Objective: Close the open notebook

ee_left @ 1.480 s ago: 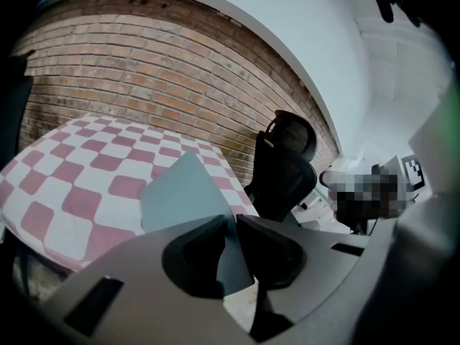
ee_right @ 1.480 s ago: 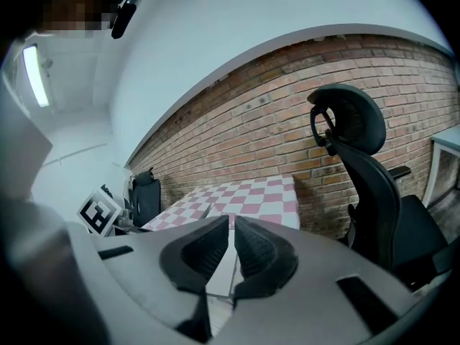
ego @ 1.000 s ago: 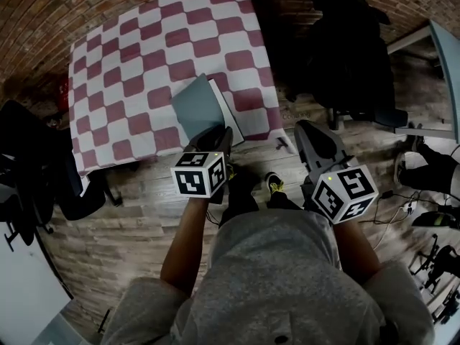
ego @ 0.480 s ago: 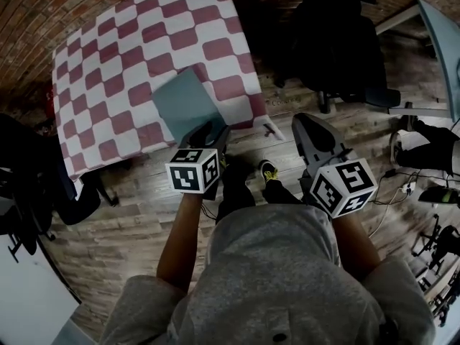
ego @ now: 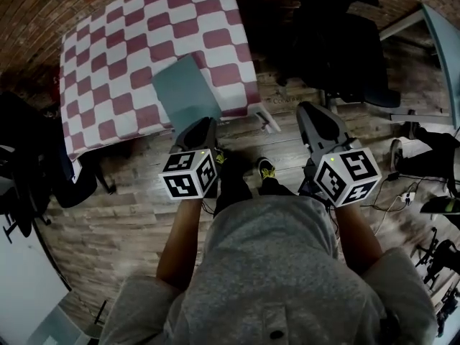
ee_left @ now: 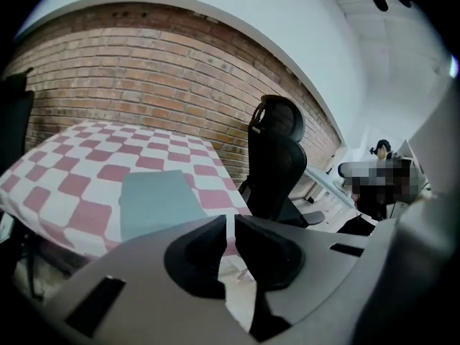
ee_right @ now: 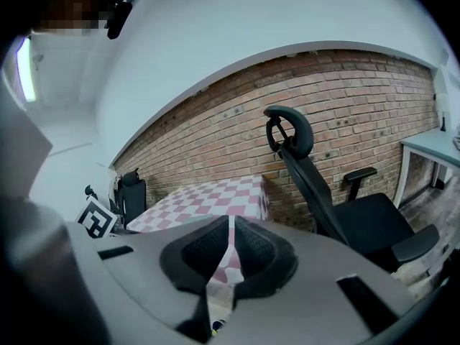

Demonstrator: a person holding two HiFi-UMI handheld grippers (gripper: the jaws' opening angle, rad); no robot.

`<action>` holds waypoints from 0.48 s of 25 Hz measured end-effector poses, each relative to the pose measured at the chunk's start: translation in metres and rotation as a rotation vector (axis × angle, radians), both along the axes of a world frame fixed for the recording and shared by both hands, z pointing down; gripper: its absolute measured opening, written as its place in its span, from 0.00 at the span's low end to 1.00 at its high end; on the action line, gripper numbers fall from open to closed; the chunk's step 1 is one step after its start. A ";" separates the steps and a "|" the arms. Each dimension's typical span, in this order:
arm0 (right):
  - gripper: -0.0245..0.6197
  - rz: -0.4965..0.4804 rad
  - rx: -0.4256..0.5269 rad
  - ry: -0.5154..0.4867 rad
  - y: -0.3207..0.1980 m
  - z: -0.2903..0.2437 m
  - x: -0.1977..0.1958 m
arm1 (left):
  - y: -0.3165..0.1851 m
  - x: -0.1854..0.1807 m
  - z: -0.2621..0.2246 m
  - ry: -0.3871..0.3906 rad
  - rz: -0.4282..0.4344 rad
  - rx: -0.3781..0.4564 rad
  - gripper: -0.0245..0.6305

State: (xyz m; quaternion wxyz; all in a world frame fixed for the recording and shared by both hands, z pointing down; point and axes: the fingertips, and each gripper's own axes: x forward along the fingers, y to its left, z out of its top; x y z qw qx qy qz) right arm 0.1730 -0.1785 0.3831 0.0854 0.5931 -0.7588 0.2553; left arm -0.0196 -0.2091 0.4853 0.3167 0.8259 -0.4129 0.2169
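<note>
Head view: left gripper (ego: 195, 126) is now clear of the table edge, jaws closing w/ nothing between them. Right gripper (ego: 316, 115) is beside it, jaws together, empty. Beyond, the notebook (ego: 185, 92) lies shut, grey cover up, at the near edge of the checked tablecloth (ego: 108, 56). A sec ago a white page still showed. Task looks done.
</note>
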 end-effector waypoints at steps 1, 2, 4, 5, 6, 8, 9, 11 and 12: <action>0.10 -0.010 0.010 -0.004 0.003 -0.003 0.001 | 0.005 -0.001 -0.005 -0.003 -0.022 0.009 0.10; 0.10 -0.020 0.019 -0.007 0.006 -0.005 0.001 | 0.010 -0.002 -0.011 -0.006 -0.039 0.017 0.09; 0.10 -0.046 0.037 -0.012 0.012 -0.010 0.001 | 0.022 -0.003 -0.023 -0.024 -0.063 0.046 0.07; 0.10 -0.061 0.047 -0.013 0.015 -0.012 0.000 | 0.028 -0.004 -0.030 -0.044 -0.071 0.071 0.05; 0.10 -0.078 0.058 -0.016 0.018 -0.014 0.000 | 0.034 -0.005 -0.039 -0.073 -0.077 0.106 0.05; 0.10 -0.109 0.079 -0.030 0.027 -0.018 -0.001 | 0.046 -0.006 -0.061 -0.138 -0.087 0.192 0.05; 0.10 -0.121 0.086 -0.040 0.032 -0.020 -0.001 | 0.054 -0.005 -0.072 -0.161 -0.091 0.231 0.05; 0.10 -0.143 0.094 -0.056 0.044 -0.024 0.001 | 0.071 -0.001 -0.095 -0.179 -0.103 0.289 0.05; 0.10 -0.157 0.100 -0.061 0.048 -0.026 0.001 | 0.078 0.002 -0.105 -0.176 -0.115 0.309 0.05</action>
